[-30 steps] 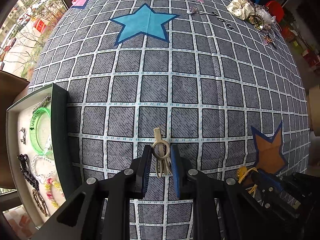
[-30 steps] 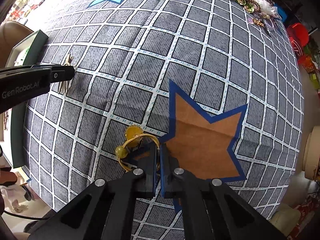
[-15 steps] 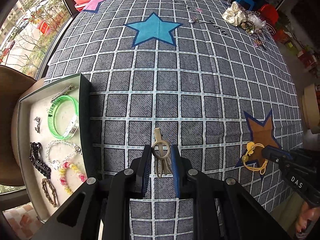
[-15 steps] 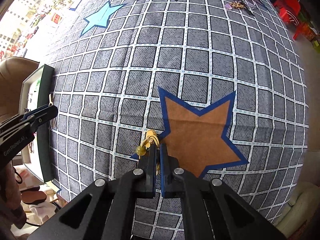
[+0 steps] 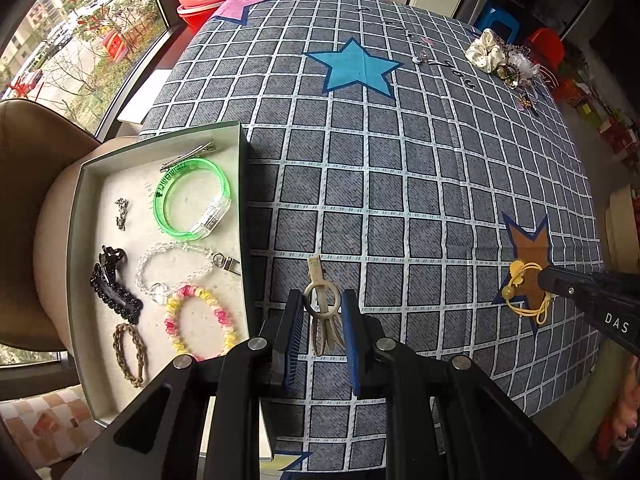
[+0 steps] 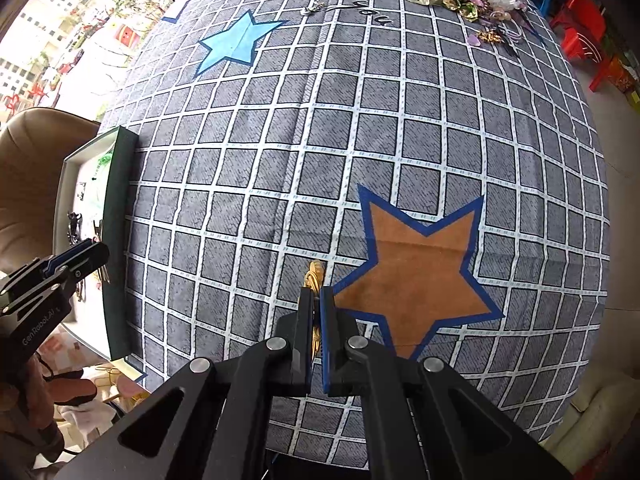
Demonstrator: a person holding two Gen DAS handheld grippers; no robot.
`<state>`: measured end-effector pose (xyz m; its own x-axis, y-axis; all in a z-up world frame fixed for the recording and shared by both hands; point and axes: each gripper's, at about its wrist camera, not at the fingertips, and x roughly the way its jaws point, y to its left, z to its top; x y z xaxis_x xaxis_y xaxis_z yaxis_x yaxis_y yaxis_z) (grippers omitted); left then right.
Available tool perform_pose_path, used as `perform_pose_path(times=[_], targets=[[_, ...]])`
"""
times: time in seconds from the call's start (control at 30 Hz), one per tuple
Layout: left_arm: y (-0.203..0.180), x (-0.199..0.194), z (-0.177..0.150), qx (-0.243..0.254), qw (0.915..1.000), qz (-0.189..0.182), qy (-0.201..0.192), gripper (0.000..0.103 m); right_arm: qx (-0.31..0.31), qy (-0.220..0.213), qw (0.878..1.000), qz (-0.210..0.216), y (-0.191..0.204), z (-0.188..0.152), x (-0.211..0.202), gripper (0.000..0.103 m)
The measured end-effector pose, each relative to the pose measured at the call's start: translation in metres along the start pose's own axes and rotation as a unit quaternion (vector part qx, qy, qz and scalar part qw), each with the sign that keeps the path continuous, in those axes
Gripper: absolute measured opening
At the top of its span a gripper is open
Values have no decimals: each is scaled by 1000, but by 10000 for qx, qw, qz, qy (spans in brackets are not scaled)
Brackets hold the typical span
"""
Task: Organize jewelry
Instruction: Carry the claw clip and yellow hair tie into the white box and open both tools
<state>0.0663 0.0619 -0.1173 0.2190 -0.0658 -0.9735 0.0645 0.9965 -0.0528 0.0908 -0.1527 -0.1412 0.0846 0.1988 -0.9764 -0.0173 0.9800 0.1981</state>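
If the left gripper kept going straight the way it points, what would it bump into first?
Probably the checked cloth, just right of the tray. The left gripper points almost straight down, holding a beige clip; depth is unclear.

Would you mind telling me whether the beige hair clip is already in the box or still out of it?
Out. The beige hair clip hangs between the left gripper's fingers above the checked cloth, beside the box, not inside it.
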Motion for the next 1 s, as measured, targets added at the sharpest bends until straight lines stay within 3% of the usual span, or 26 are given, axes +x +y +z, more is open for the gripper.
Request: perform_pose_path(times=[0.37,0.57,1.0], targets=[[56,-18,-28,-550,9983,130,-124,27,-640,-190,9977,148,84,21,-5,3],[90,-26,-48,-913,9954,241,-161,27,-1089,-244,9932,328,107,10,-25,3],[157,-31,-92,-1630,9855,458,-89,27,-2092,-84,9755,674,208,1,-21,3]])
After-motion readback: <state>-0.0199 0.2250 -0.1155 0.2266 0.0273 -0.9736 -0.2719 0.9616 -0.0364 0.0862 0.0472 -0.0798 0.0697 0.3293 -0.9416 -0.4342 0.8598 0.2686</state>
